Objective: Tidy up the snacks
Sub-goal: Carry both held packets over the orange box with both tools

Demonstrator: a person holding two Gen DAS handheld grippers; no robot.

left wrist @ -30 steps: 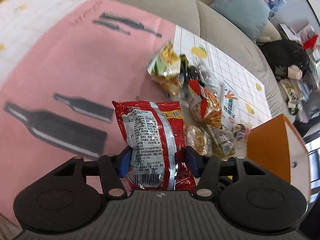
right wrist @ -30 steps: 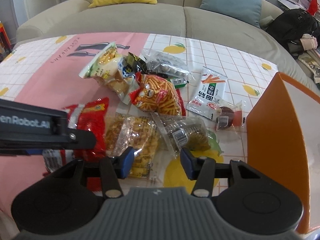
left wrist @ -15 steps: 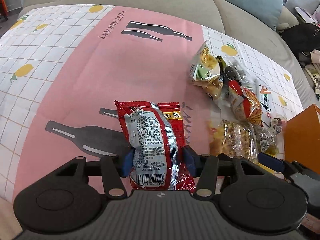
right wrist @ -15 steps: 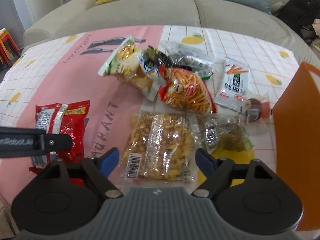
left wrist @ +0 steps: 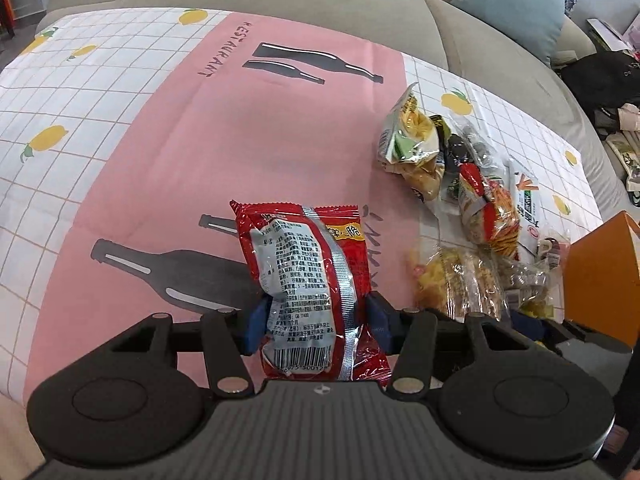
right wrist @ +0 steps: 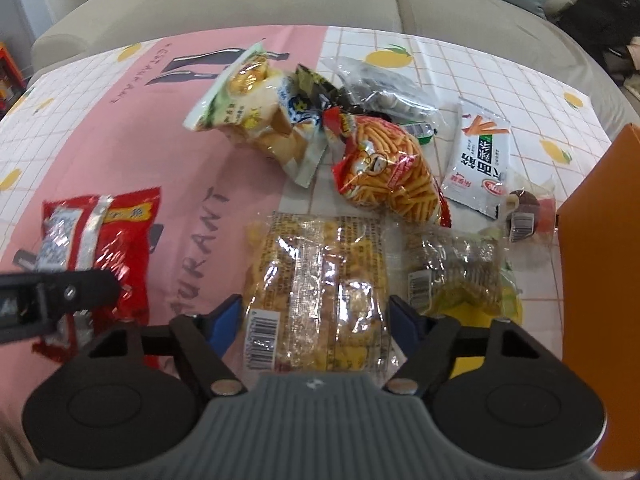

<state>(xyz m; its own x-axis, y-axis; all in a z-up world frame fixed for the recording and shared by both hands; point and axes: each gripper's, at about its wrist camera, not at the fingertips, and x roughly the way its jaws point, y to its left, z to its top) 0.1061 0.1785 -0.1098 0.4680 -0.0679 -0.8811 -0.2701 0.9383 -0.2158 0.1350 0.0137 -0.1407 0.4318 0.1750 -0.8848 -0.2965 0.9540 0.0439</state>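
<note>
Repositioned since a second ago: the clear packet of yellow snacks point(right wrist: 320, 300), formerly ahead of the right gripper point(right wrist: 316, 316), is now bracketed by its blue fingers point(right wrist: 224, 316), which were spread wide half a second ago. The jaws are closing on it; firm pad contact cannot be confirmed.

Unchanged: the red snack packet point(left wrist: 308, 284) is clamped at its lower half by the left gripper point(left wrist: 316, 320), over the pink band of the tablecloth point(left wrist: 200, 140).

Significance, as judged: a second item is about to be picked, so sorting toward the orange box point(right wrist: 600, 280) at the right appears to be at an early stage.

Pose: both grippers are pitched steeply down at the table, side by side, the left one's finger visible at the right view's left edge.

Remaining pile: the orange stick-snack bag point(right wrist: 384, 172) and the white sachet point(right wrist: 480, 160) lie beyond, untouched.
</note>
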